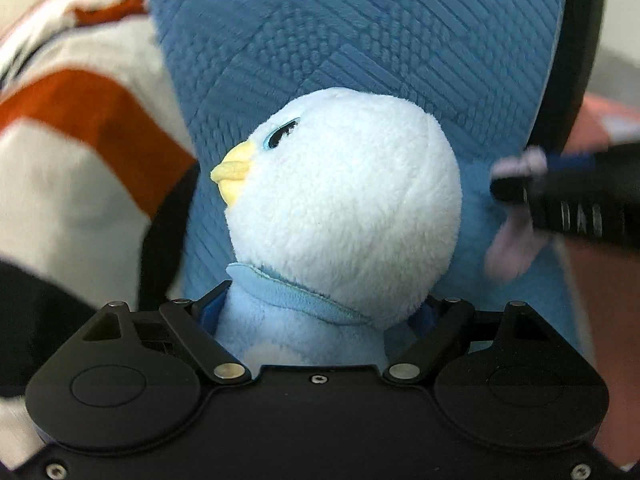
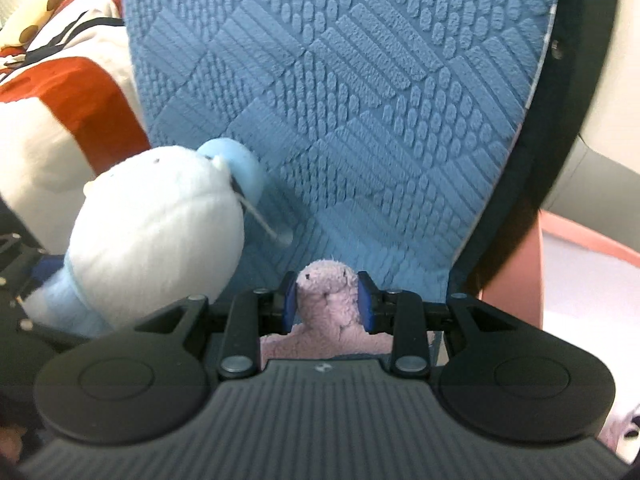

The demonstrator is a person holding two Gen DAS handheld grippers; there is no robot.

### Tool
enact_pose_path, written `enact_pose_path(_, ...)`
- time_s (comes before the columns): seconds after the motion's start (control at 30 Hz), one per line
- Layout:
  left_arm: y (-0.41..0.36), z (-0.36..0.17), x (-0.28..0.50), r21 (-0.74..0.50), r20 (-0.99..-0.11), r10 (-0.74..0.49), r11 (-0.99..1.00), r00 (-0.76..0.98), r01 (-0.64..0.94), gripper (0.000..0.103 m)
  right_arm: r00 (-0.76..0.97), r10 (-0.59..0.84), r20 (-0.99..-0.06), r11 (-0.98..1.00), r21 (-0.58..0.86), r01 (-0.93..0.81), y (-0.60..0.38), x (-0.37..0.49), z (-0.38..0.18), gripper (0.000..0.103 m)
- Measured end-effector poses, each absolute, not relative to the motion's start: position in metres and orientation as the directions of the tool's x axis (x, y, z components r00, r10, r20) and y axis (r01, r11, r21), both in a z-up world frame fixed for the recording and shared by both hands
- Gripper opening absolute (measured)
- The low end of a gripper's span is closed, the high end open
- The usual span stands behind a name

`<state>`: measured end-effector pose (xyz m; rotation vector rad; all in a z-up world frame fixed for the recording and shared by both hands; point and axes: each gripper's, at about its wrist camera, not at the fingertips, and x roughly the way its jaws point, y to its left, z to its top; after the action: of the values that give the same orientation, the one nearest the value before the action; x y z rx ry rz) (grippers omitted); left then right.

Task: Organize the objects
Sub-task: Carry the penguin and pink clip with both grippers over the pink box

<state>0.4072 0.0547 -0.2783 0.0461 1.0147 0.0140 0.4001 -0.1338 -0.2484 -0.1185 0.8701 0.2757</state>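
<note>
Left wrist | blue mat behind bird plush | striped fabric beside

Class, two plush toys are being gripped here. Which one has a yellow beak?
The pale blue bird plush, clamped at its body by the left gripper. The other, a pink plush in the right gripper, shows no beak.

Behind everything I see a blue textured surface embossed with diagonal ribbed and pebbled patches, edged at right by a dark curved rim, with white-and-orange striped fabric at left and a pale, evenly lit wall at far right.
</note>
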Motion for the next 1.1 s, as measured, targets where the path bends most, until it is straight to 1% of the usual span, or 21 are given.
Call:
enact_pose_path(0.17,0.062,-0.274,0.393,-0.063,-0.862,-0.026,0.996,0.506,-0.056,0.084,0.604,0.185,-0.775,0.966,0.029,-0.258,-0.132,0.376,-0.25,0.034)
enact_pose_path(0.3,0.059,-0.272,0.367,-0.141,-0.88,-0.077,0.985,0.469,-0.102,0.082,0.608,0.174,-0.775,0.964,0.008,-0.266,-0.131,0.352,-0.251,0.034)
enact_pose_path(0.37,0.058,-0.273,0.36,-0.148,-0.889,-0.078,0.981,0.451,-0.122,0.08,0.602,0.176,-0.779,0.965,0.015,-0.263,-0.134,0.345,-0.255,0.034)
enact_pose_path(0.6,0.059,-0.278,0.354,-0.152,-0.901,-0.086,0.981,0.425,-0.123,0.082,0.582,0.18,-0.793,0.972,0.052,-0.23,-0.15,0.326,-0.26,0.034)
enact_pose_path(0.67,0.06,-0.281,0.357,-0.153,-0.901,-0.089,0.981,0.424,-0.12,0.087,0.579,0.188,-0.794,0.972,0.066,-0.225,-0.152,0.322,-0.262,0.034)
enact_pose_path(0.73,0.06,-0.285,0.36,-0.148,-0.908,-0.091,0.983,0.41,-0.109,0.088,0.577,0.192,-0.794,0.973,0.076,-0.219,-0.152,0.317,-0.266,0.034)
enact_pose_path(0.87,0.065,-0.291,0.36,-0.186,-0.911,-0.119,0.973,0.394,-0.135,0.091,0.572,0.186,-0.799,0.976,0.082,-0.202,-0.152,0.309,-0.278,0.034)
enact_pose_path(1.0,0.063,-0.292,0.363,-0.176,-0.918,-0.113,0.975,0.379,-0.134,0.094,0.558,0.19,-0.808,0.979,0.112,-0.171,-0.156,0.304,-0.291,0.035)
enact_pose_path(1.1,0.058,-0.296,0.364,-0.149,-0.928,-0.095,0.981,0.361,-0.124,0.095,0.565,0.178,-0.805,0.979,0.089,-0.182,-0.152,0.301,-0.294,0.035)
